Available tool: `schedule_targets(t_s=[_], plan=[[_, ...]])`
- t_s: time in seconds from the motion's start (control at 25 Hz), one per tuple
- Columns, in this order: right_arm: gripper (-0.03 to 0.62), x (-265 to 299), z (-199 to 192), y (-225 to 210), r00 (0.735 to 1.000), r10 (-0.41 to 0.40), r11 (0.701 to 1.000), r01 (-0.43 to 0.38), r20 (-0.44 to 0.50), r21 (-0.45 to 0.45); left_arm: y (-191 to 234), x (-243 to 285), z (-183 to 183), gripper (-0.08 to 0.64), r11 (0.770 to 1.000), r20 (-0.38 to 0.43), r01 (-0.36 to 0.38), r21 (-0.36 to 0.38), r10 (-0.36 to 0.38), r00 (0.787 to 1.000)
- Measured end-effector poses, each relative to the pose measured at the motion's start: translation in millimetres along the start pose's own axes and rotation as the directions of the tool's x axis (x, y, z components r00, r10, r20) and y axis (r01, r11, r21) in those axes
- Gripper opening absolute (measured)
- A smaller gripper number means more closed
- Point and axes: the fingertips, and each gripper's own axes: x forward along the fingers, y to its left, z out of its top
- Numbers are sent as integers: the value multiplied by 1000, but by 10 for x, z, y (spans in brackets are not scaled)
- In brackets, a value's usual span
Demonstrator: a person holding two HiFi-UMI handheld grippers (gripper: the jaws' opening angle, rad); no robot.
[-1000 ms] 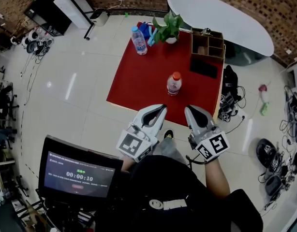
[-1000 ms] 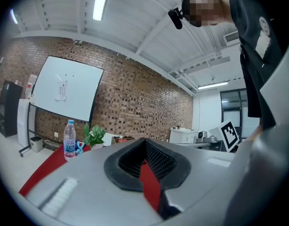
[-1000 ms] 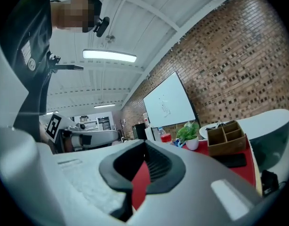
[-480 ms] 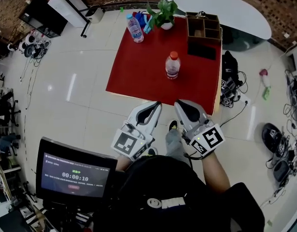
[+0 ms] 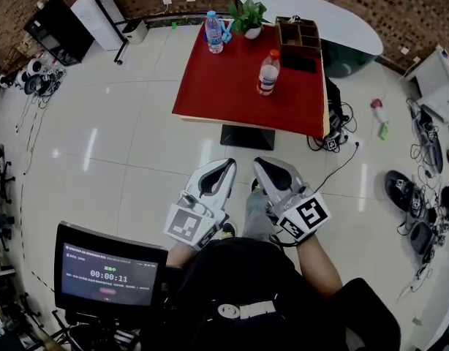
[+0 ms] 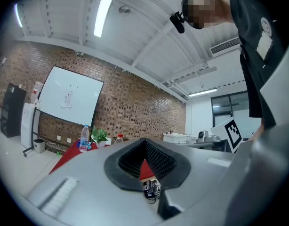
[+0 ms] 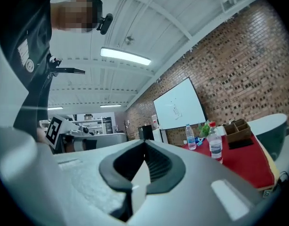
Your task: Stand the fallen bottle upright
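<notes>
Both pairs of fingers are clenched on nothing: the left gripper has its ribbed pads meeting at the tips, with only a sliver of red desk showing through the gap behind them, and the right gripper has its pads pressed together just the same. Both point level and sit side by side close in front of the person's body, over bare floor tiles. That is the change. A second ago the tips reach the near edge of the red desk, and now they are well short of it, with the whole desk drawn away to the top of the head view. The red-capped bottle stands upright on the right half of the desk, nearer the far edge than the near one, just beside a flat black slab (I cannot tell what it is) that lies in front of the wooden organizer at the far right corner. It is upright in the same place a second ago too, so the retreat does not disturb it. A blue-capped bottle also stands upright at the far left corner, with a potted plant along the far edge between it and the organizer. No bottle lies on its side, so I judge the task done and the person backing off, with no grasp left to make.
</notes>
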Motion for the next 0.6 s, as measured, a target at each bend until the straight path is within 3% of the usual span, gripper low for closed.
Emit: schedule_targets(t_s=[0.2, 0.36, 0.6], plan=[[3, -136, 75, 539, 1000, -14, 1000, 14, -11, -8, -144, -429, 156, 2, 1000, 29, -1, -22, 1, 1000], [3, -130, 124, 643, 1000, 10, 1000, -11, -29, -14, -189, -418, 172, 2, 999, 45, 11, -42, -9, 999], [3, -59, -96, 688, 996, 27, 997, -21, -83, 69, -121, -431, 149, 2, 998, 48, -31, -58, 34, 998]])
